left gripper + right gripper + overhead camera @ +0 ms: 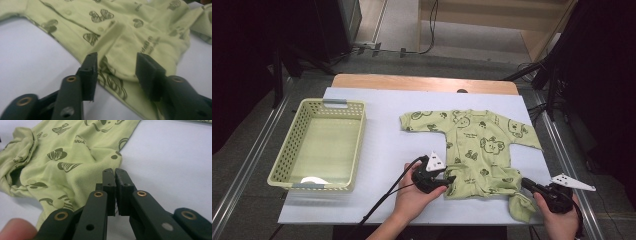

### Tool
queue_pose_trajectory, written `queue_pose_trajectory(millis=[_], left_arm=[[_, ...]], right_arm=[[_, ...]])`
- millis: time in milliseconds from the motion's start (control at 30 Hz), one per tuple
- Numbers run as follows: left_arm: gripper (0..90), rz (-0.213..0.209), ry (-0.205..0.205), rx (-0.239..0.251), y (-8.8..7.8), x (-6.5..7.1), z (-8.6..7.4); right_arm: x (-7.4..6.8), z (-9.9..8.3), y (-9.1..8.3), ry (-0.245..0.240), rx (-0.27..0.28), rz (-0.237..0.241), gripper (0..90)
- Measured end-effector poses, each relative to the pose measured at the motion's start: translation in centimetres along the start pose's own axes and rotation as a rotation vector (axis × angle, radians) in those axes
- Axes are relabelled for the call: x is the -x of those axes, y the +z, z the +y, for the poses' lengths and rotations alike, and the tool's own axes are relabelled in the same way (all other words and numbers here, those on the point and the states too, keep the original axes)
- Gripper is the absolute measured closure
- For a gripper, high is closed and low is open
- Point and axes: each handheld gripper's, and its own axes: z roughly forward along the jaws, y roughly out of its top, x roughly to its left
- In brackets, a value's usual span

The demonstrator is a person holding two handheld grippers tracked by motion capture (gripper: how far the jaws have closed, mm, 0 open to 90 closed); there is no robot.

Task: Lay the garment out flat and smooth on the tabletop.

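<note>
A light green baby onesie point(472, 145) printed with dark animal figures lies spread out, front up, on the pale table. My left gripper point(451, 181) lies low at the hem on the garment's left side. In the left gripper view its jaws stand apart point(116, 65) with a raised fold of the onesie point(140, 32) between them. My right gripper point(526, 183) is at the lower right leg of the garment. In the right gripper view its jaws are together point(115, 173) at the edge of the cloth point(70, 157); no cloth shows between them.
A pale green plastic basket point(322, 150) stands at the table's left, with a small white thing point(312, 180) in its near end. Bare table top point(387, 125) lies between basket and garment. Black cables trail from the left gripper toward the front edge.
</note>
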Motion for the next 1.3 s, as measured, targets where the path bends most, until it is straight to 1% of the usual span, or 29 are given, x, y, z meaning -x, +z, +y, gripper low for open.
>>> queue_pose_trajectory(millis=[67,200,300,367,400,433,533,567,633,700,767,800,867,933,1067,1133,1200,1267,1300], left_arm=[[43.8,0.008,-0.007,-0.011,0.7,-0.3,0.5],[44.6,0.002,-0.023,-0.032,2.1,-0.9,1.0],[51.8,-0.015,-0.032,-0.041,2.6,-1.1,1.0],[64.7,-0.013,-0.012,-0.044,2.6,-0.9,0.9],[71.4,-0.019,0.000,-0.051,2.4,-0.9,0.9],[78.0,-0.035,0.006,-0.049,2.2,-0.7,0.9],[82.5,-0.061,0.037,-0.032,1.4,0.0,0.9],[82.7,-0.070,0.042,-0.018,1.1,0.3,0.9],[83.3,-0.084,0.063,-0.005,0.4,0.9,0.8],[83.4,-0.097,0.075,0.007,-0.3,1.7,0.5],[83.5,-0.112,0.103,0.009,-0.9,2.4,0.0],[83.5,-0.123,0.108,0.014,-1.1,2.9,-0.2],[83.6,-0.162,0.095,0.026,-1.7,3.6,-0.7],[83.6,-0.189,0.100,0.031,-2.3,4.6,-1.0],[83.6,-0.235,0.151,0.018,-3.1,7.0,-1.4],[83.2,-0.267,0.166,0.000,-3.4,8.0,-1.7],[78.7,-0.294,0.177,-0.006,-3.9,8.8,-1.9],[67.0,-0.322,0.173,0.012,-4.6,9.1,-2.0],[63.6,-0.335,0.171,0.023,-5.0,9.2,-2.0]], right_arm=[[0.1,-0.1,0.0,0.002,0.002,0.001,85.1],[0.1,-0.2,-0.1,-0.002,0.006,-0.003,85.8],[0.0,-0.2,-0.1,-0.010,0.010,-0.003,86.2],[0.0,-0.2,-0.2,-0.004,0.009,-0.004,86.2],[0.0,-0.3,-0.2,-0.004,0.010,-0.002,86.2],[0.0,-0.3,-0.2,-0.005,0.011,-0.001,86.2],[0.0,-0.3,-0.2,-0.006,0.013,-0.001,86.2],[0.0,-0.3,-0.2,-0.010,0.015,0.001,86.2],[-0.1,-0.3,-0.3,-0.009,0.016,0.000,86.2],[-0.3,-0.3,-0.4,-0.015,0.018,0.000,86.2],[-0.4,-0.3,-0.4,-0.021,0.019,-0.001,86.2],[-0.4,-0.3,-0.4,-0.024,0.018,-0.001,86.2],[-0.5,-0.4,-0.4,-0.024,0.017,-0.001,86.2],[-0.6,-0.4,-0.5,-0.028,0.017,0.001,86.2],[-0.8,-0.4,-0.7,-0.031,0.021,0.001,86.2],[-1.0,-0.4,-0.8,-0.037,0.024,0.000,86.2],[-1.3,-0.4,-0.9,-0.044,0.026,-0.001,86.2],[-1.6,-0.4,-1.2,-0.051,0.032,0.003,86.1],[-1.7,-0.4,-1.3,-0.052,0.038,0.003,86.1]])
